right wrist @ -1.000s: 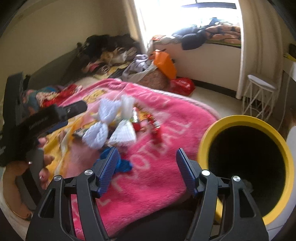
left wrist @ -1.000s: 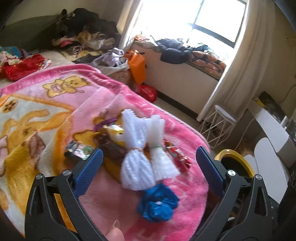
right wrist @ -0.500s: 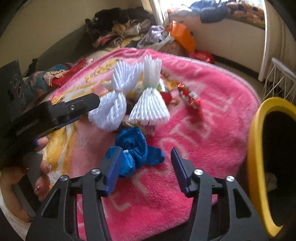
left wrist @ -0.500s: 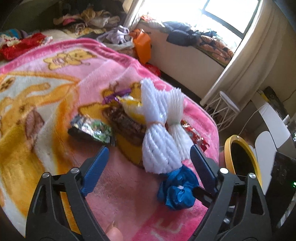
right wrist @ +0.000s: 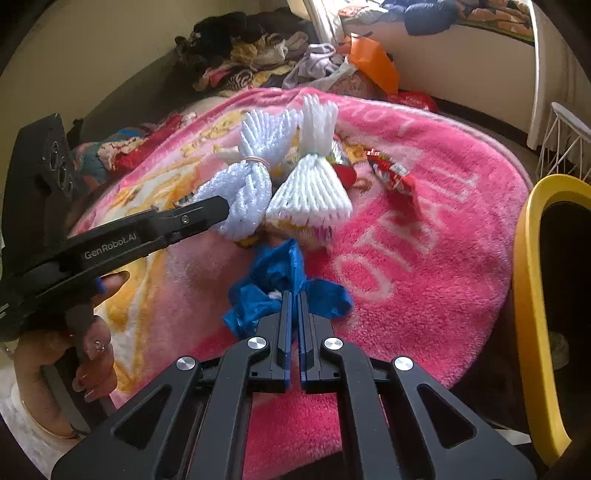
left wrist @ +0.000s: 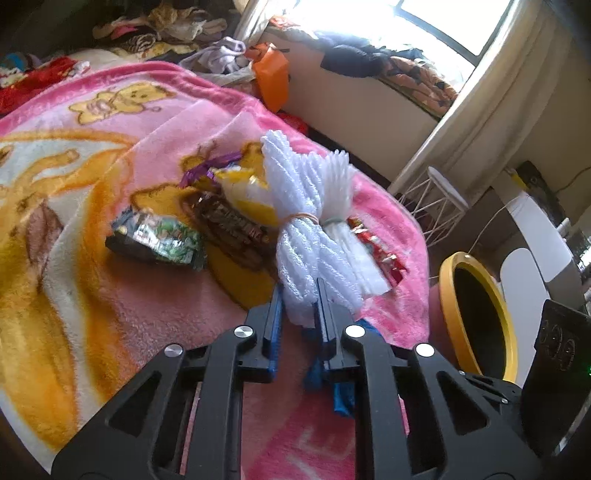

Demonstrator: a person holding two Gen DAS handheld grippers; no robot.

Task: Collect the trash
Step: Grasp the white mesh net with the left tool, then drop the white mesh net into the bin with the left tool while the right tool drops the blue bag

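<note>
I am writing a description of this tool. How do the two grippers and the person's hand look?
Both the left gripper and the right gripper are black frames with triangular cut-outs, silver screws and blue fingers. One side reads "GenRobot.AI". The hand has painted nails and a thin bracelet.

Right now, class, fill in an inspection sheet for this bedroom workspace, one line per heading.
Surface: pink blanket with cartoon prints, covering the bed.
Job's things: two white foam nets, blue wad, red wrapper, dark wrappers; yellow bin beside the bed.
Clutter: clothes pile, orange bag.
Grippers: left claw shut on the bluish-white foam net; right claw shut on the blue wad.
Cables: thin cord near the desk.
Surroundings: window, curtain, wire stool.
</note>
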